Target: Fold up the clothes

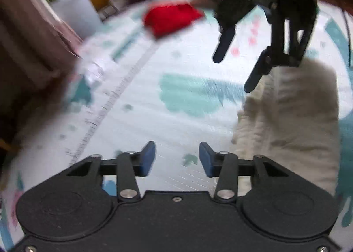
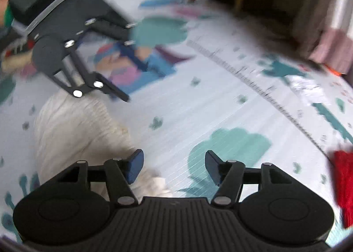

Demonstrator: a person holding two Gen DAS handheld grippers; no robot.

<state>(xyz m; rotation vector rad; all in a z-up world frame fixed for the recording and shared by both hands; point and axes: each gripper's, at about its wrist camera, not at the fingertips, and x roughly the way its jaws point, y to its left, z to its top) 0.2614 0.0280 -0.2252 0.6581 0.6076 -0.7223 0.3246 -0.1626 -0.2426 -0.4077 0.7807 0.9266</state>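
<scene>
A: So, where's your garment sitting?

B: Your cream cloth (image 1: 286, 111) lies bunched on the play mat (image 1: 154, 108), a long crumpled strip. In your right camera it runs under the left side of the tool, its near end just past the left fingertip.

A: And is either tool gripping it?

B: No. Your left gripper (image 1: 177, 156) has its jaws spread with nothing between them, only mat showing in the gap; the cloth is off to its right. Your right gripper (image 2: 174, 165) is released too, jaws wide, the cloth beside its left finger (image 2: 134, 167) but not pinched.

A: How do the two stand to each other?

B: Each sees the other hovering above the far end of the cloth, fingers apart and pointed down at the mat. Whether they touch the fabric, you can't tell through the blur.

A: Anything else around?

B: A red cloth (image 1: 172, 19) lies further out on the mat, well apart from the cream one. A white planter (image 1: 75, 7) stands at the mat's edge.
</scene>
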